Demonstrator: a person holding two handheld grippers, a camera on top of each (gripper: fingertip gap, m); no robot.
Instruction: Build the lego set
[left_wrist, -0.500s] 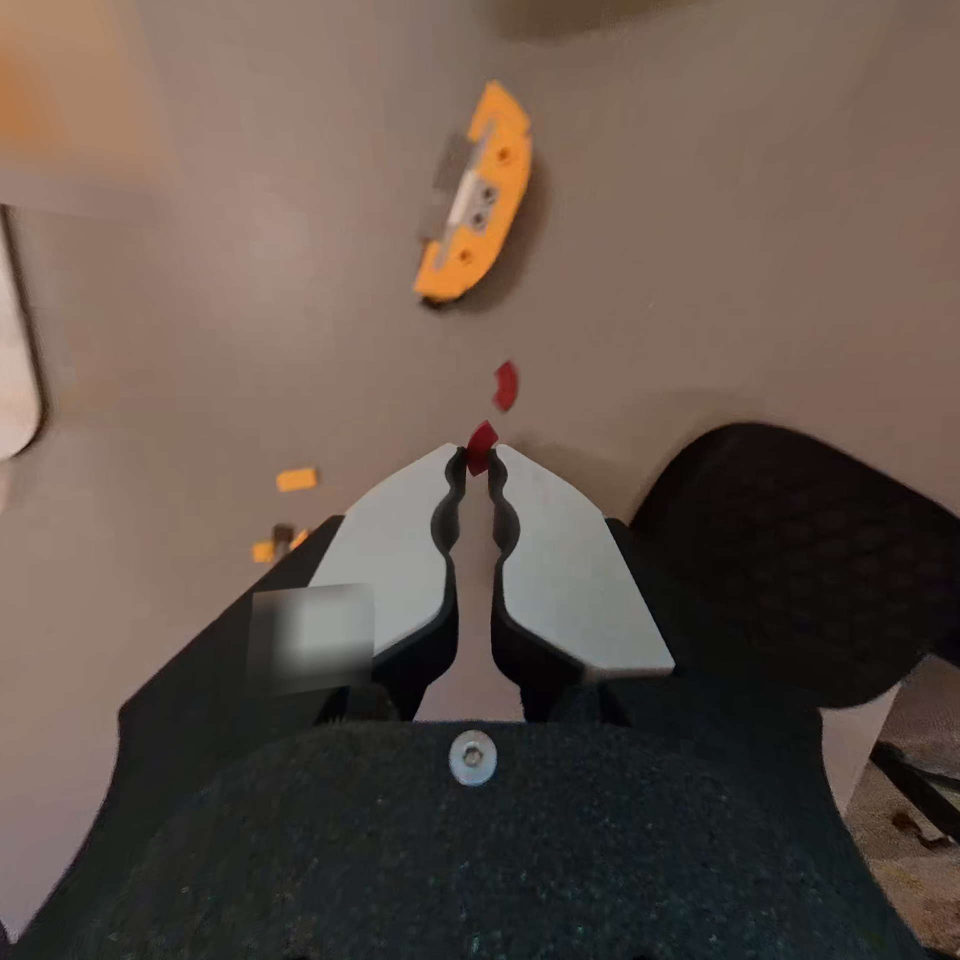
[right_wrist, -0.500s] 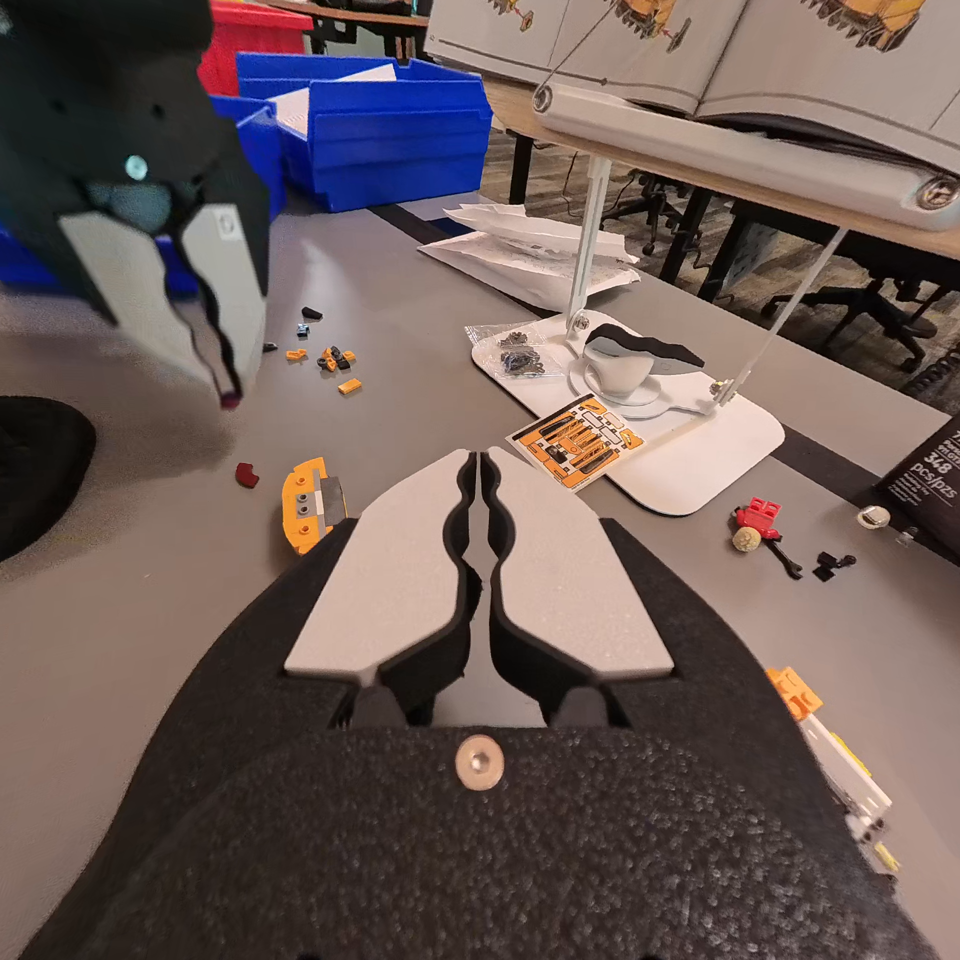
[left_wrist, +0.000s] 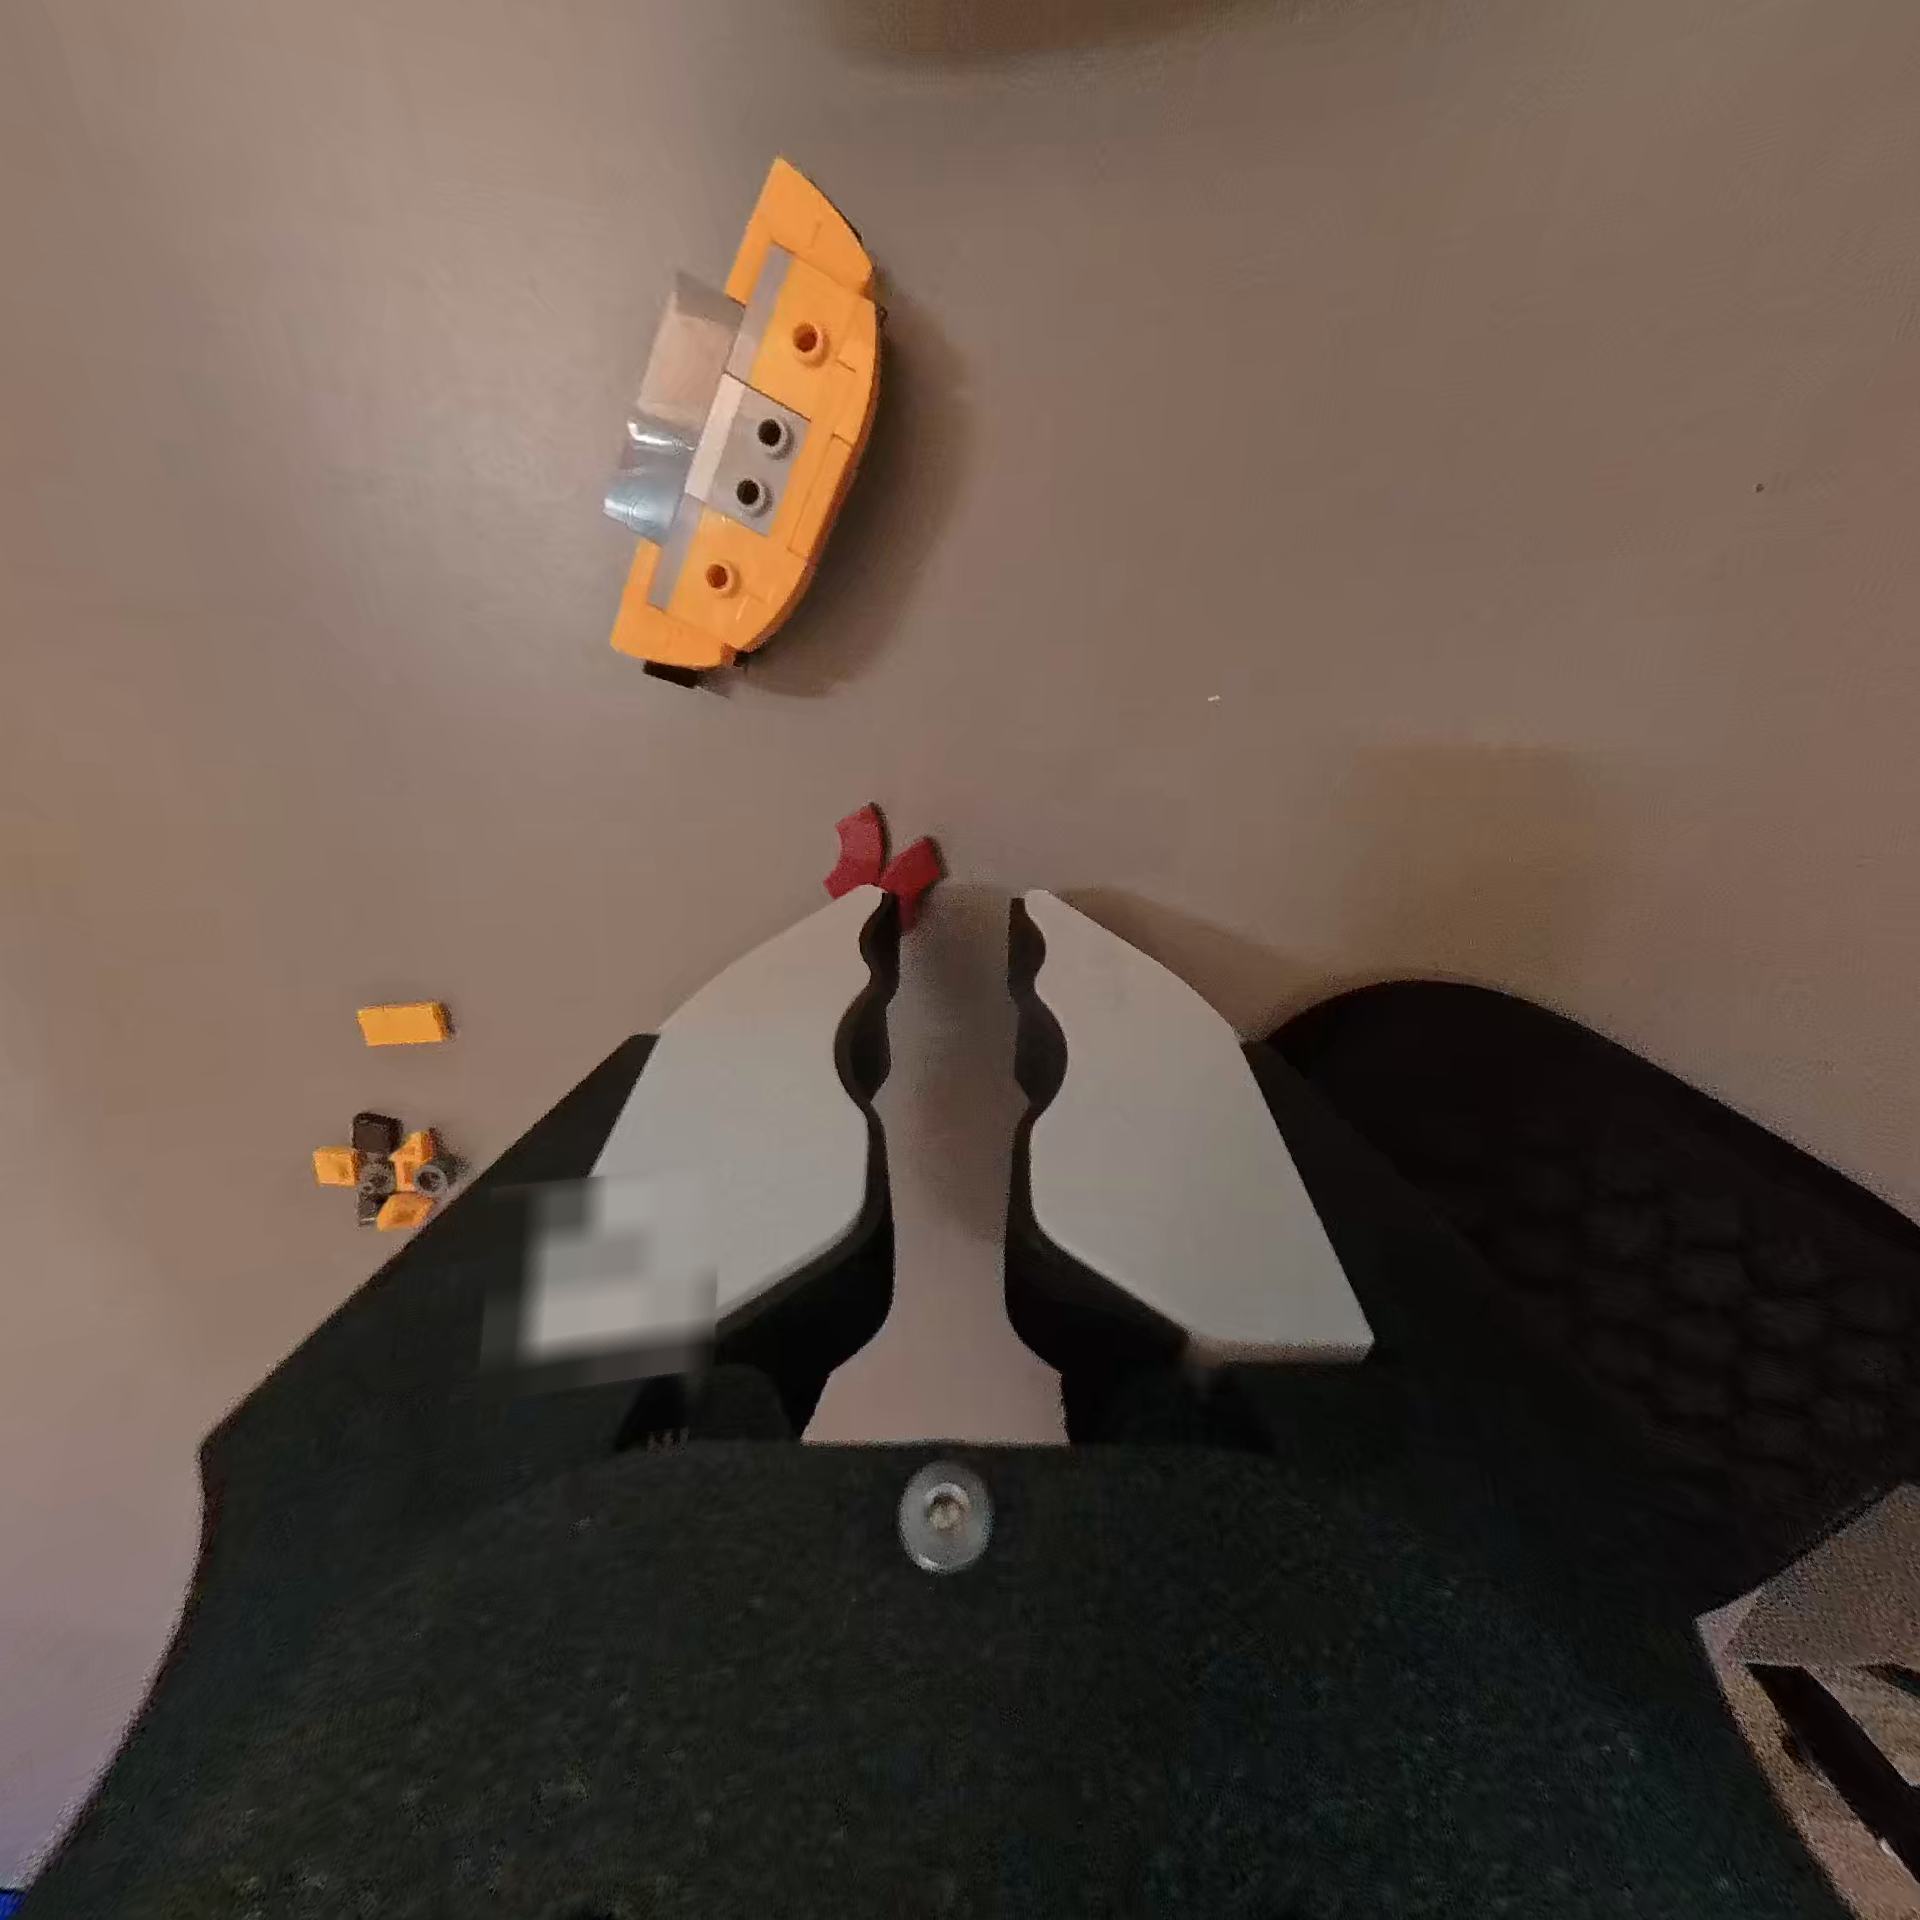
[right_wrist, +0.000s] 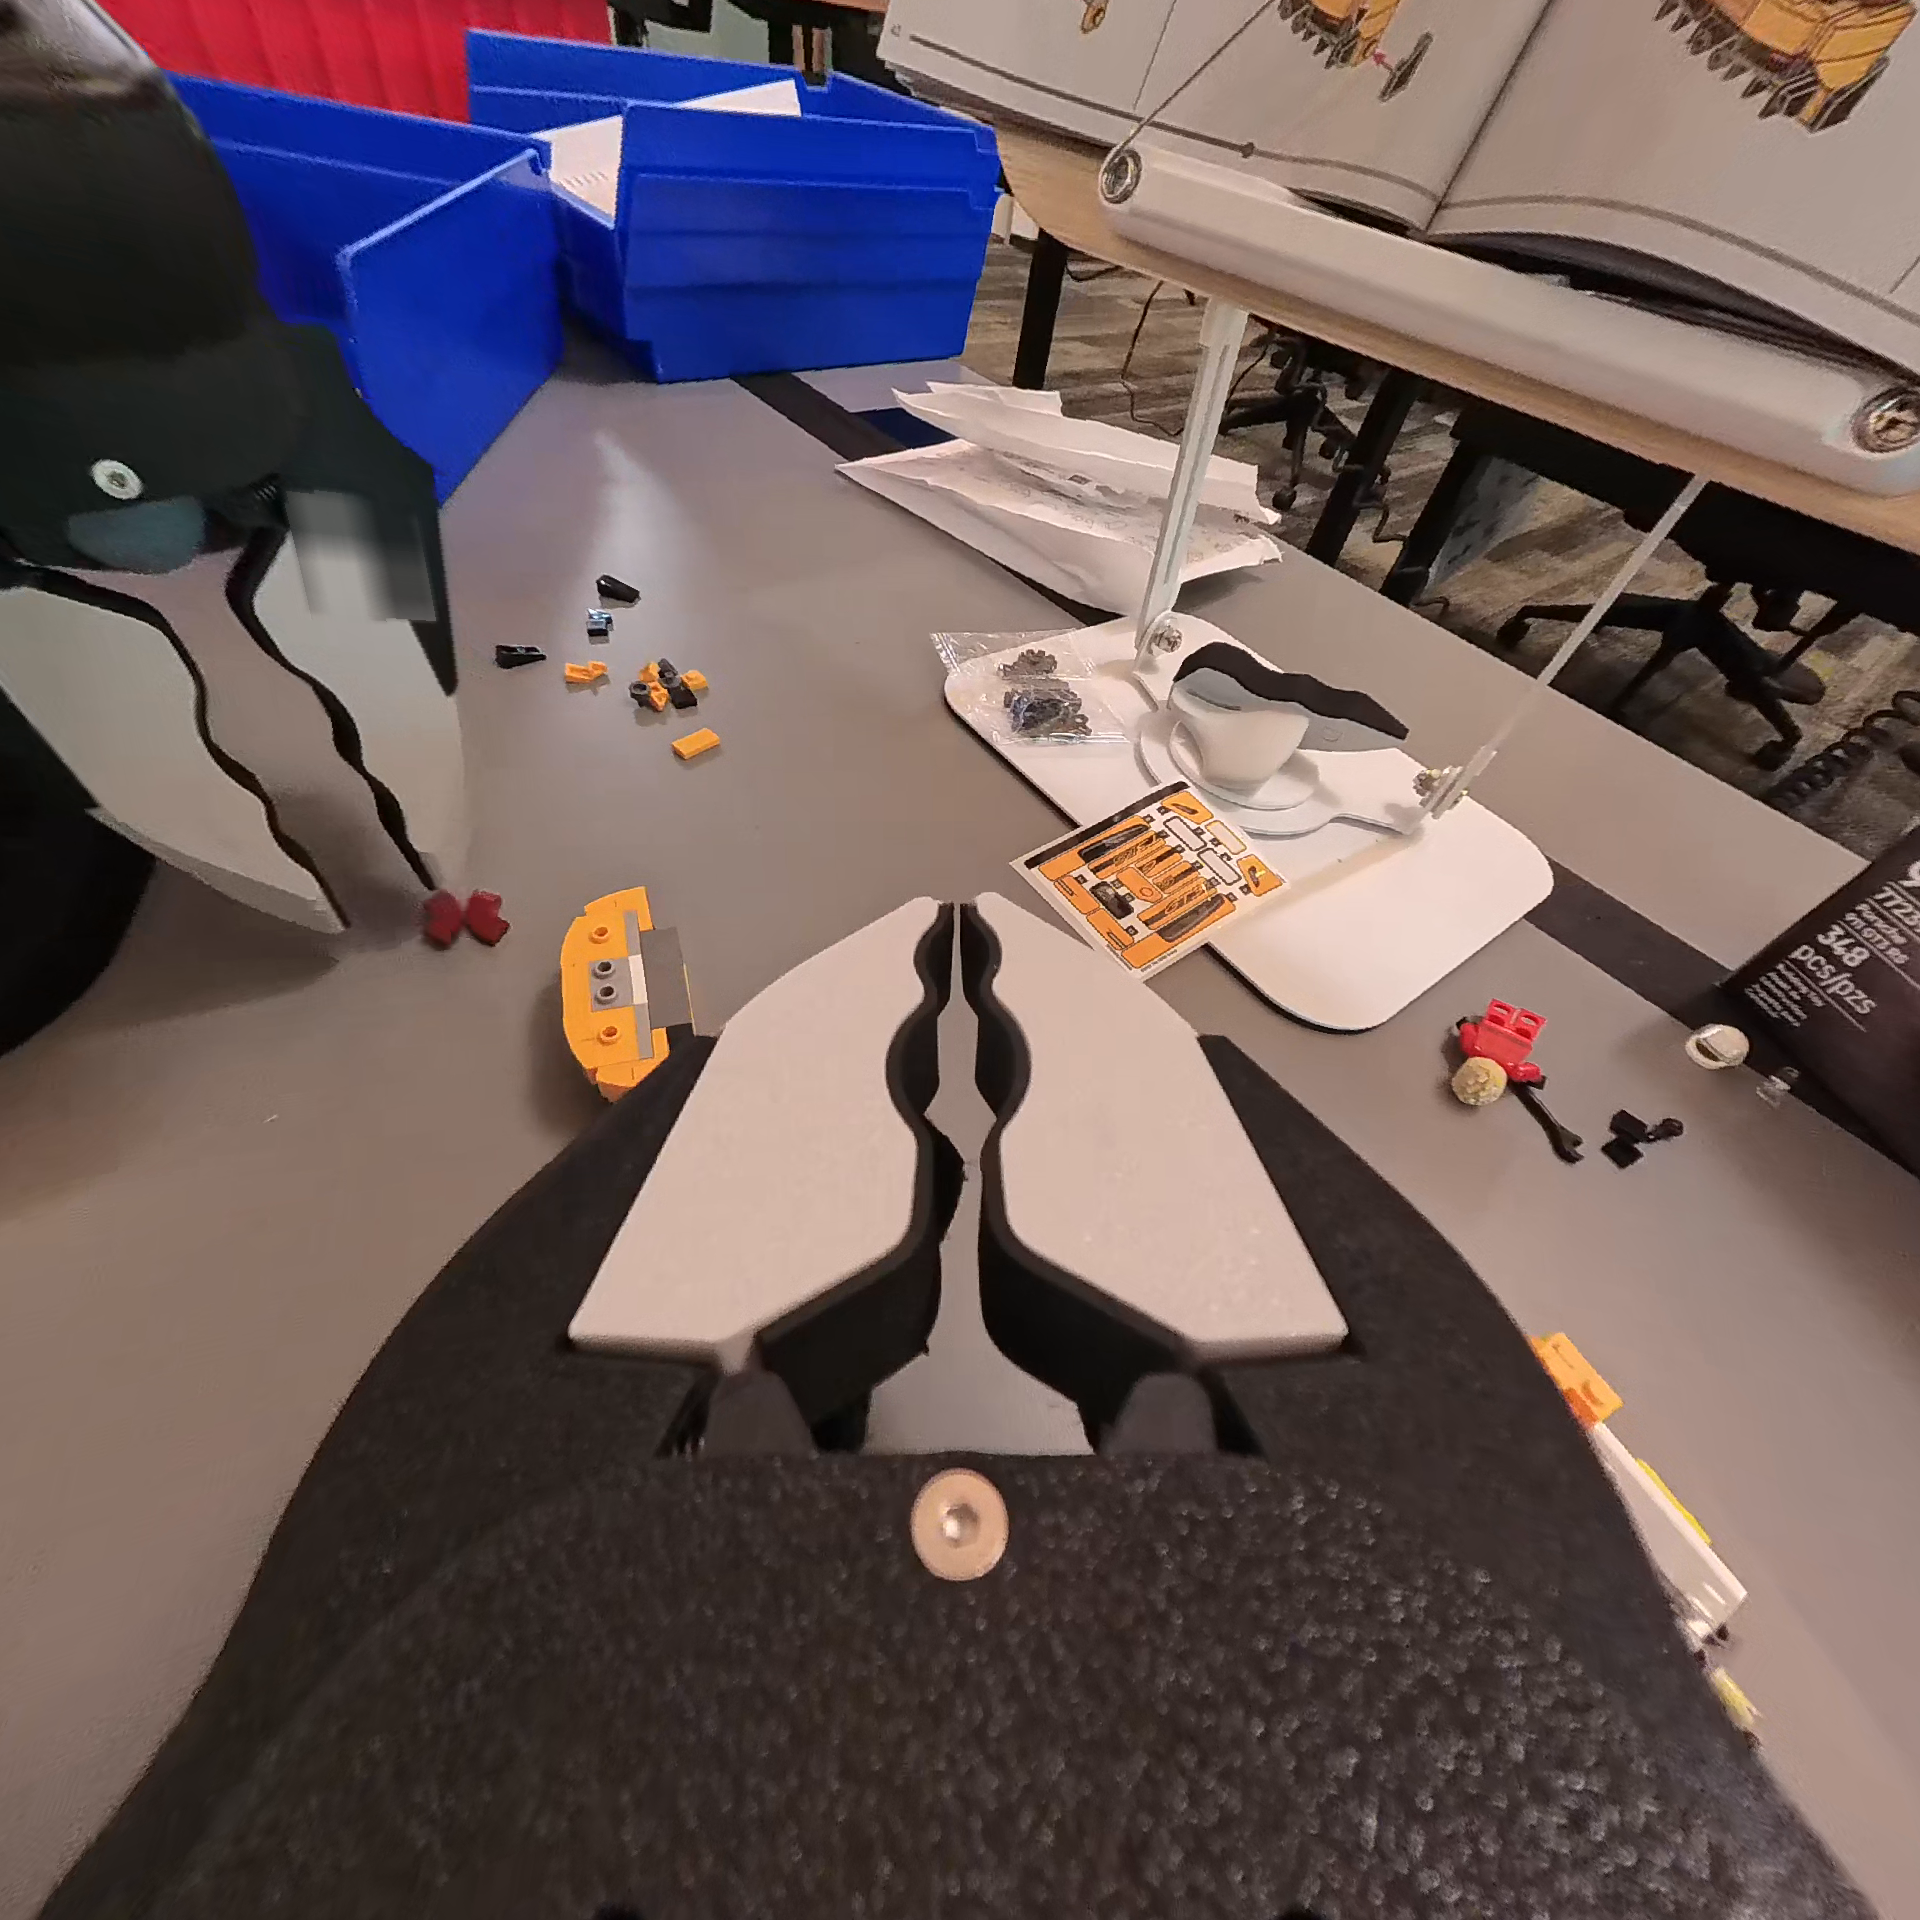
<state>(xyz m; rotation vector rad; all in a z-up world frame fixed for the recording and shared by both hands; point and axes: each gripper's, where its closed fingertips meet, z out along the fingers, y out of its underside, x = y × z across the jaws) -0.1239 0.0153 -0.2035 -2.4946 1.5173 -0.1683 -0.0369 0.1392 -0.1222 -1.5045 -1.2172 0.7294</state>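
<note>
In the upper middle of the left wrist view, the curved orange and grey lego assembly (left_wrist: 748, 436) lies flat on the grey table (left_wrist: 1351, 416), studs up, its long axis running top to bottom with a slight tilt and its arched edge facing right. Below it the left gripper (left_wrist: 945, 909) stands parted and empty, its left fingertip touching one of two small dark red curved lego pieces (left_wrist: 883, 868) lying together. At lower centre of the right wrist view, the right gripper (right_wrist: 957, 911) is pressed together on nothing.

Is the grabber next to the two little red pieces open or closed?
Open. The left hand-held gripper has a clear gap between its fingers, and both red pieces lie on the table, outside it.
</note>
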